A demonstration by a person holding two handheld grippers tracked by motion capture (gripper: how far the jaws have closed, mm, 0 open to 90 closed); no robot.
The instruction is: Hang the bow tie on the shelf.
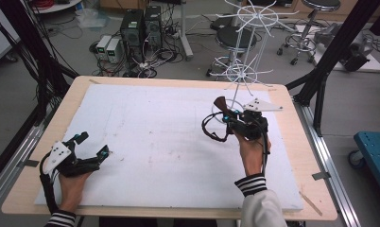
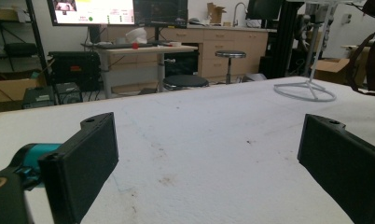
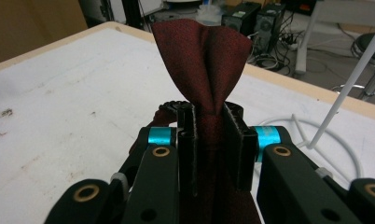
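A dark red cloth stands pinched between the jaws of my right gripper, its top fanning out above the pads. From above, the cloth sticks out of the right gripper, which is held above the white mat right of centre. A black cord loop hangs below the cloth. A white wire rack rises just behind, and its base ring lies on the mat. My left gripper rests low at the mat's left edge, jaws wide apart with bare mat between them.
A white mat covers the wooden table. Black frame posts stand at the far right corner and at the left. Stools and computer towers sit on the floor beyond the far edge.
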